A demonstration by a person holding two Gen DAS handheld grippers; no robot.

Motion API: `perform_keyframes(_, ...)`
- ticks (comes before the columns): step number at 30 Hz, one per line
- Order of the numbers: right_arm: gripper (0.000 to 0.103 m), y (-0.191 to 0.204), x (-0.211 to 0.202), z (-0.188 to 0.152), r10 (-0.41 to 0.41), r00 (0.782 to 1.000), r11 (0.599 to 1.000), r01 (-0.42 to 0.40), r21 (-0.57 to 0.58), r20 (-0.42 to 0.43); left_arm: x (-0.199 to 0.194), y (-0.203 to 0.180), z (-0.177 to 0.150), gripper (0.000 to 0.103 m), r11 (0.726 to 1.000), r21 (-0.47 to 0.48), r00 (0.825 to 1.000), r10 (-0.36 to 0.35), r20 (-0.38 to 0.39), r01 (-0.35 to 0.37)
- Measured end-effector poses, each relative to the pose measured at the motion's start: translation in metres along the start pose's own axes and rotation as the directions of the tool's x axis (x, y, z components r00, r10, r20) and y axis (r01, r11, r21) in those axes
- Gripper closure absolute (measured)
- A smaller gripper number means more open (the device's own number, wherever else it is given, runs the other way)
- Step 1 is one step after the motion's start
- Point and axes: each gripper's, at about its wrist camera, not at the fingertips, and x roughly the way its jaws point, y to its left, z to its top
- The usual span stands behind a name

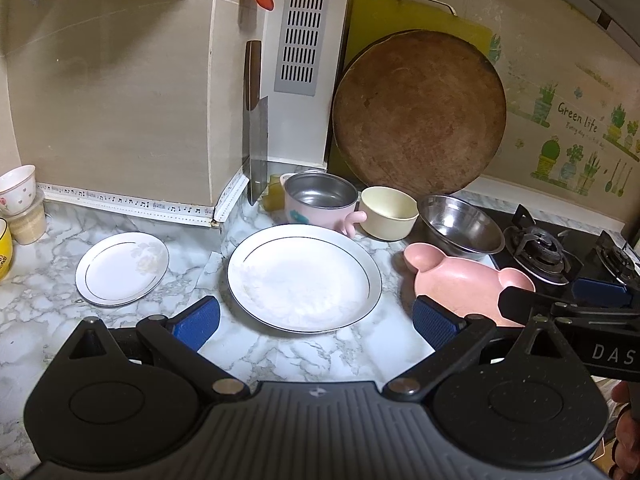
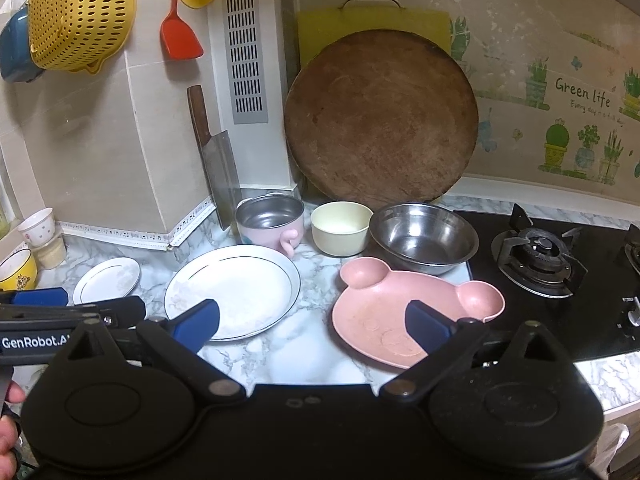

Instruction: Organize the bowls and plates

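Observation:
On the marble counter [image 1: 312, 350] a large white plate [image 1: 304, 282] lies in the middle, a small white plate [image 1: 122, 268] to its left. A pink bear-shaped plate [image 1: 460, 280] [image 2: 384, 316] sits to the right. Behind stand a pink-handled steel bowl [image 1: 320, 202], a cream bowl [image 1: 390, 212] and a steel bowl [image 1: 460, 226]. My left gripper [image 1: 316, 322] hangs open just in front of the large plate [image 2: 236, 292], nothing between its fingers. My right gripper [image 2: 312, 324] is open too, its right finger over the pink plate's near side.
A round wooden board [image 1: 418, 114] and a yellow cutting board [image 2: 376, 22] lean on the back wall. A cleaver [image 1: 256, 152] stands at the wall corner. A gas hob [image 2: 540, 256] fills the right. Cups [image 1: 18, 190] and a yellow bowl [image 2: 18, 270] sit far left.

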Motion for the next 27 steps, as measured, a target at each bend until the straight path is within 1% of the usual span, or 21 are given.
perform_keyframes(4,0.003,0.002,0.008,0.002,0.012,1.000,1.000,-0.012,-0.006,-0.007,0.011,0.002,0.002,0.000,1.000,-0.001,1.000,0.010,-0.019,-0.010)
perform_keyframes(8,0.003,0.003,0.020,0.006,0.034,0.999,0.999,-0.034,-0.014,-0.018,0.024,0.011,0.004,0.000,1.000,-0.030,0.999,0.009,-0.044,-0.010)
perform_keyframes(13,0.003,0.005,0.045,0.012,0.067,0.997,0.998,-0.068,-0.018,-0.046,0.042,0.022,0.005,0.000,0.998,-0.049,0.997,0.042,-0.066,-0.045)
perform_keyframes(17,0.005,0.008,0.075,0.020,0.096,0.992,0.995,-0.098,-0.020,-0.081,0.062,0.036,0.009,0.000,0.995,-0.083,0.994,0.055,-0.093,-0.062)
perform_keyframes(21,0.006,0.011,0.112,0.023,0.112,0.986,0.990,-0.121,-0.069,-0.127,0.087,0.051,0.015,0.000,0.992,-0.090,0.991,0.078,-0.105,-0.088)
perform_keyframes(22,0.008,0.013,0.121,0.024,0.110,0.984,0.989,-0.123,-0.086,-0.142,0.094,0.055,0.017,0.000,0.992,-0.091,0.991,0.080,-0.111,-0.090)
perform_keyframes(24,0.009,0.015,0.144,0.025,0.112,0.978,0.985,-0.133,-0.112,-0.178,0.111,0.063,0.019,0.000,0.990,-0.099,0.987,0.085,-0.140,-0.099)
perform_keyframes(25,0.012,0.016,0.154,0.025,0.108,0.974,0.984,-0.133,-0.119,-0.198,0.121,0.068,0.020,0.000,0.989,-0.107,0.983,0.087,-0.160,-0.105)
perform_keyframes(26,0.014,0.015,0.164,0.026,0.108,0.970,0.985,-0.134,-0.112,-0.217,0.130,0.072,0.021,0.000,0.987,-0.115,0.980,0.087,-0.179,-0.108)
perform_keyframes(27,0.014,0.014,0.174,0.028,0.116,0.964,0.985,-0.143,-0.099,-0.240,0.138,0.077,0.021,0.001,0.986,-0.123,0.976,0.091,-0.197,-0.116)
